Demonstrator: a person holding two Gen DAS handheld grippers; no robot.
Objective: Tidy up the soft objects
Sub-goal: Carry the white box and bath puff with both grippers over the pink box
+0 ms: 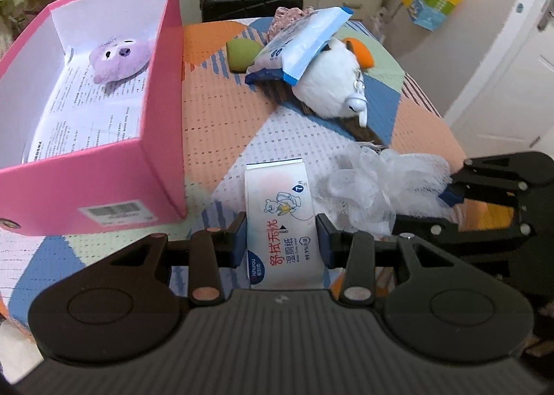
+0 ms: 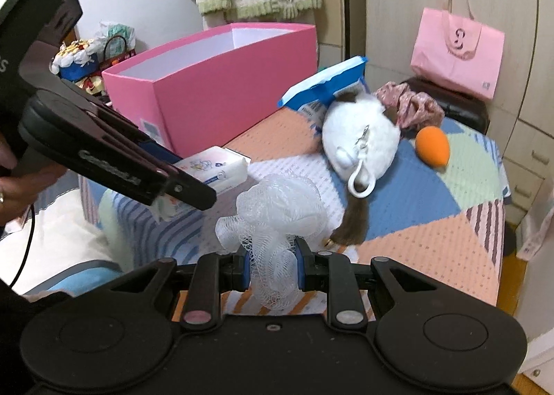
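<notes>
My left gripper (image 1: 281,239) is shut on a white pack of wet wipes (image 1: 282,218), held just above the patchwork cover. From the right wrist view the same left gripper (image 2: 180,187) comes in from the left with the wet wipes pack (image 2: 214,166) in it. My right gripper (image 2: 271,265) is shut on a white mesh bath pouf (image 2: 277,218), which in the left wrist view is the fluffy mesh bath pouf (image 1: 374,183) beside the pack. A pink box (image 1: 104,152) stands open at the left with a purple plush toy (image 1: 119,59) inside.
On the cover lie a white plush (image 1: 329,83) with a keyring, a blue wipes pack (image 1: 301,45) leaning on it, a green sponge (image 1: 242,55), an orange sponge (image 2: 432,144) and a pink scrunchie (image 2: 408,106). A pink bag (image 2: 457,52) sits on a black case (image 1: 251,2) behind.
</notes>
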